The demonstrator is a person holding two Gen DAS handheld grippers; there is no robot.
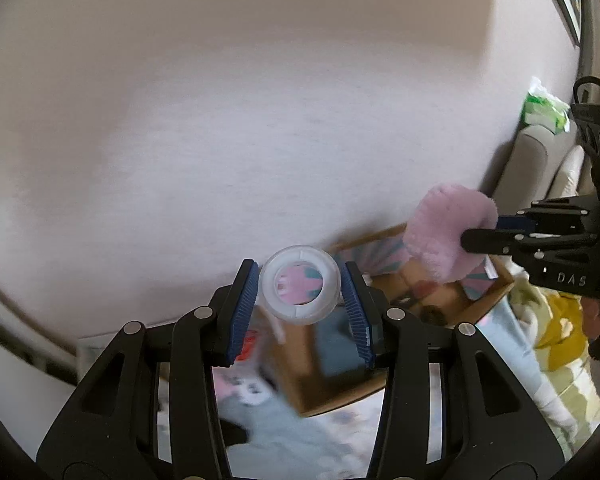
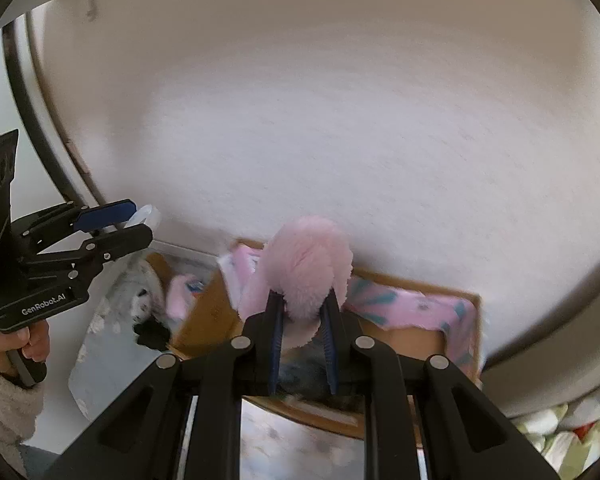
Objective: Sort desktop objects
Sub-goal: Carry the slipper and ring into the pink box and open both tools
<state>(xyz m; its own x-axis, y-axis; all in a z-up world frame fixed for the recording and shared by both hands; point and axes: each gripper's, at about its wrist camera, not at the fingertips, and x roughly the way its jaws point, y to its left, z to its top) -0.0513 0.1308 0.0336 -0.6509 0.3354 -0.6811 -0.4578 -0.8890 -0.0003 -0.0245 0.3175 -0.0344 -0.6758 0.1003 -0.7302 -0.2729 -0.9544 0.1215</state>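
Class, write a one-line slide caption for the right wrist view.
Right tool clamps a fluffy pink plush piece above an open brown cardboard box.

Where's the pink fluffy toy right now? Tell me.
The pink fluffy toy is clamped in the right gripper, held above the open cardboard box, right of the left gripper.

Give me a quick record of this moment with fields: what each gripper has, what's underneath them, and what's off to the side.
left gripper: shut on a clear tape roll, seen end-on
right gripper: shut on a pink fluffy item
below: open cardboard box with pink patterned cloth draped in it
side: green and white packet at the right edge of the left wrist view
background: pale wall, blurred
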